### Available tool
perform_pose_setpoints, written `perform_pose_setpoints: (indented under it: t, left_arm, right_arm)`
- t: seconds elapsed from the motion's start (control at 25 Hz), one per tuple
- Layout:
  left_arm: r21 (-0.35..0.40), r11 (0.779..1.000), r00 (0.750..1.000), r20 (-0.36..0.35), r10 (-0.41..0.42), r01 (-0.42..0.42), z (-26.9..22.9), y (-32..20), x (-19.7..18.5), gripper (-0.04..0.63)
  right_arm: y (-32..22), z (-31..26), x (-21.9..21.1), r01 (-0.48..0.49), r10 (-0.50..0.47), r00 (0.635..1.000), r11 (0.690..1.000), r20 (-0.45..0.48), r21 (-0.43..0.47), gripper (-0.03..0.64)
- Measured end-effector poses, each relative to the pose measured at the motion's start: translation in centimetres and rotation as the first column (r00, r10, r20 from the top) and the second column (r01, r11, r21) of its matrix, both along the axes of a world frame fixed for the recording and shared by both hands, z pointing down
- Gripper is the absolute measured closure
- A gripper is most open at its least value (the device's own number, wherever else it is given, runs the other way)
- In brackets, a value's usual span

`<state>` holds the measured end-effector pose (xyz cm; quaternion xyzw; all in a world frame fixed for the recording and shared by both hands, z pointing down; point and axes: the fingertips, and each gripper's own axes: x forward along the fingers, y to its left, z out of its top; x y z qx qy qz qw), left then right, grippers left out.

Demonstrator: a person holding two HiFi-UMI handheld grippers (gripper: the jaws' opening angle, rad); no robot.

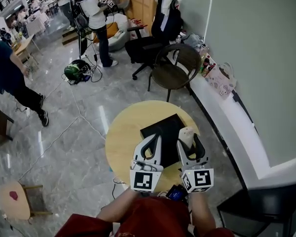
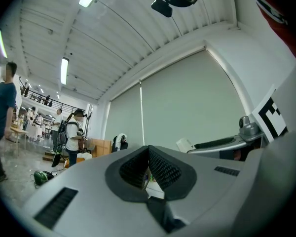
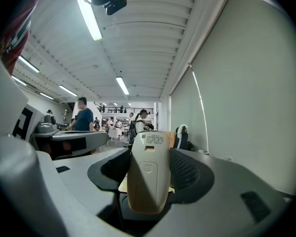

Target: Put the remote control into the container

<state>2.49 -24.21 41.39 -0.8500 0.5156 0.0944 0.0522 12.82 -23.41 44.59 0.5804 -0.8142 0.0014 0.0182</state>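
Above the table, right gripper pinches remote control; left gripper fingers pressed together.

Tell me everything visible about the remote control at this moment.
The remote control is cream, plastic-looking and slim, with rounded ends. Its back faces the camera, showing a battery cover and a printed label near the far end. The right gripper clamps its sides, lengthwise along the jaws, beside the black container.

Cream remote control, battery cover showing, in the right gripper, at the flat black container's right edge.
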Motion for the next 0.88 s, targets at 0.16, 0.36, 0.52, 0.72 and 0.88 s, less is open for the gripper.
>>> perform_pose_setpoints:
  t: [0.16,0.36,0.52,0.72,0.88]
  left_arm:
    - [0.007,1.000,1.000,0.002,-0.005,0.005,0.1,0.4,-0.2,0.580]
    - [0.002,1.000,1.000,0.015,-0.020,0.020,0.2,0.3,-0.6,0.580]
    - [0.003,1.000,1.000,0.010,-0.027,0.027,0.2,0.5,-0.7,0.580]
    - [0.006,1.000,1.000,0.007,-0.030,0.030,-0.1,0.6,-0.9,0.580]
    - [0.008,0.999,0.999,0.008,-0.034,0.033,-0.2,0.4,-1.1,0.580]
  right_arm:
    - [-0.1,1.6,-0.2,0.002,-0.002,1.000,0.999,-0.016,-0.035,0.347]
    - [-0.5,3.1,-0.6,0.008,-0.010,0.999,0.997,-0.031,-0.073,0.347]
    - [-0.8,5.0,-0.6,0.007,-0.013,0.999,0.993,-0.047,-0.121,0.347]
    - [-1.0,7.3,-0.7,0.007,-0.018,0.998,0.984,-0.059,-0.177,0.347]
    - [-1.3,9.1,-0.9,0.007,-0.024,0.997,0.974,-0.073,-0.225,0.347]
